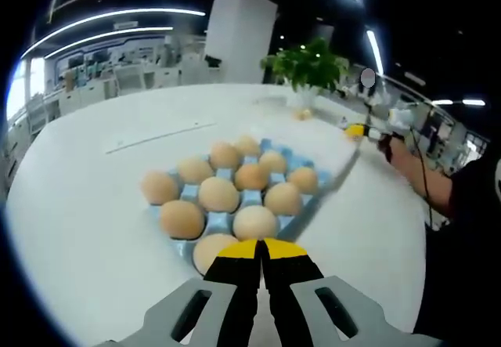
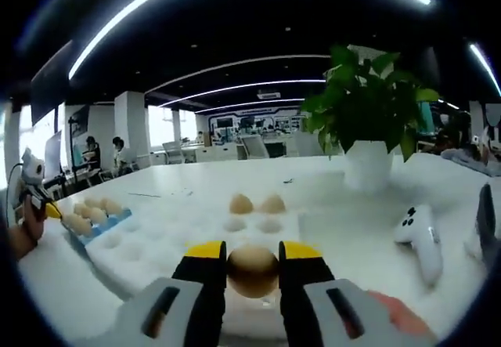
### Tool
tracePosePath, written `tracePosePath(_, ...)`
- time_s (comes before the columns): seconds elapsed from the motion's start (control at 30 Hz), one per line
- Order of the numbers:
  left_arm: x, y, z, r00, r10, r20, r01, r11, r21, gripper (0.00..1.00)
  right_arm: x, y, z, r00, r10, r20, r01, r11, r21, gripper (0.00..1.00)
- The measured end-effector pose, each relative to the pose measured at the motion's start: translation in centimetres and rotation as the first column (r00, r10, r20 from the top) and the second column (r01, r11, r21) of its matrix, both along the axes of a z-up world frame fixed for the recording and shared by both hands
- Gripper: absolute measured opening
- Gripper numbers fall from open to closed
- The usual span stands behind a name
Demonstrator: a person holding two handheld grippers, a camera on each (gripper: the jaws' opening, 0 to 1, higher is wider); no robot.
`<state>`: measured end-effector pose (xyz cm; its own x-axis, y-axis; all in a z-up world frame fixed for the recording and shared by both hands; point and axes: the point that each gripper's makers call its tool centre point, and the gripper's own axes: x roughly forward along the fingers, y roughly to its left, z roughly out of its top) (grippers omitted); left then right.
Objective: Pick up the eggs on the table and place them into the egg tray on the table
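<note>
A blue egg tray (image 1: 244, 198) holds several brown eggs (image 1: 218, 194) in the middle of the white round table (image 1: 94, 229). My left gripper (image 1: 262, 254) is just short of its near edge, yellow-tipped jaws shut with nothing between them. In the right gripper view, my right gripper (image 2: 252, 267) is shut on a brown egg (image 2: 252, 271) over the near edge of a white egg tray (image 2: 188, 241). Two eggs (image 2: 241, 204) sit at that tray's far side. The blue tray (image 2: 100, 223) lies to its left. The right gripper (image 1: 365, 131) also appears far right in the left gripper view.
A green plant in a white pot (image 2: 368, 163) stands at the back of the table, a loose egg (image 1: 302, 114) near it. A white game controller (image 2: 418, 234) lies right of the white tray. A person's hand (image 1: 407, 159) and dark sleeve are at the right.
</note>
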<state>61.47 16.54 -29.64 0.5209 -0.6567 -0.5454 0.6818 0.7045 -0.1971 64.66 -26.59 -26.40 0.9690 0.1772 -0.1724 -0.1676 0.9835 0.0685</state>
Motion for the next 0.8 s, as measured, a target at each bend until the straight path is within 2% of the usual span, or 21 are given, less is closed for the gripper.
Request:
tracePosePath(0.27, -0.1, 0.3, 0.5, 1.000, 0.003, 0.017, -0.003, 1.000, -0.004, 0.01, -0.1, 1.6, 1.6, 1.000, 0.028, -0.001, -0.028, 1.000, 0.008, 0.26)
tracePosePath(0.37, -0.2, 0.0, 0.5, 1.000, -0.004, 0.016, 0.005, 1.000, -0.009, 0.01, -0.3, 2.9, 2.2, 0.999, 0.052, -0.001, -0.052, 0.998, 0.024, 0.26)
tracePosePath(0.53, -0.2, -0.4, 0.4, 1.000, -0.018, 0.016, 0.018, 1.000, -0.003, 0.01, -0.5, 5.0, 2.7, 0.997, 0.080, 0.017, -0.081, 0.997, 0.012, 0.26)
tracePosePath(0.8, 0.0, -0.2, 0.4, 1.000, -0.013, 0.014, 0.013, 1.000, -0.009, 0.01, 0.0, 8.8, 2.1, 0.991, 0.131, 0.024, -0.131, 0.991, 0.005, 0.26)
